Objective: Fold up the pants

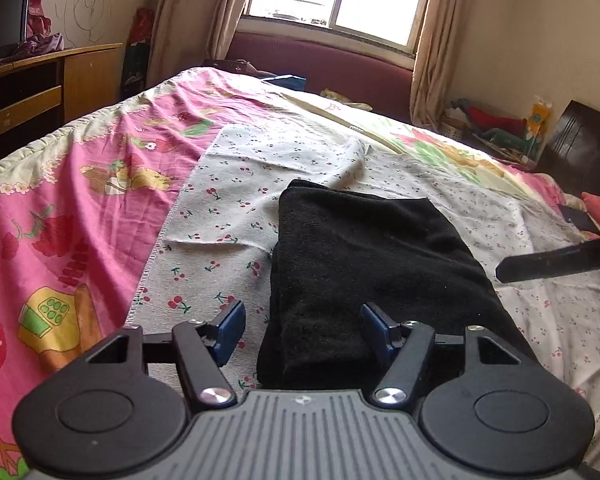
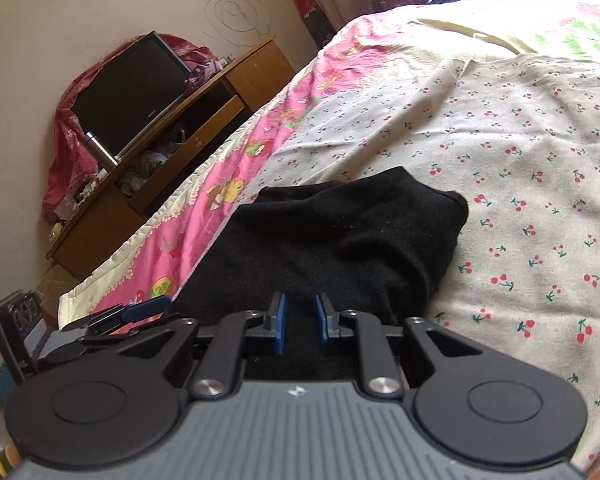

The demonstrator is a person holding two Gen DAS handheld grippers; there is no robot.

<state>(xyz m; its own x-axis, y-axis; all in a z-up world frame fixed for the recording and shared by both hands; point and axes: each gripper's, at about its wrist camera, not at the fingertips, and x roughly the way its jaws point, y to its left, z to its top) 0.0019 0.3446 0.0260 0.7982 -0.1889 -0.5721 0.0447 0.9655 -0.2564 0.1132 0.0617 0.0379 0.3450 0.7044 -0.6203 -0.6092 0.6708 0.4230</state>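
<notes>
Black pants (image 1: 364,264) lie folded into a compact stack on the cherry-print sheet (image 1: 228,200), mid-bed, well in from the pink quilt (image 1: 68,184) along the bed's left edge. Left claw (image 1: 302,330) hangs spread over the stack's near edge, gripping nothing. Right claw (image 2: 300,324) hovers above the pants, narrowly parted, nothing pinched.

pants (image 1: 364,264): black cloth, matt, fuzzy nap with specks of lint
cherry-print sheet (image 1: 228,208): thin white woven cloth, creased, matt
pink quilt (image 1: 68,184): printed cotton-like cloth, soft, wrinkled
left gripper (image 1: 303,330): matt black plastic arms, blue pads, shiny metal screws, ribbed grey body
desk (image 2: 220,92): brown wood, smooth, dull sheen
monitor (image 2: 132,88): glossy dark screen
curtains (image 1: 440,28): beige cloth, matt
</notes>
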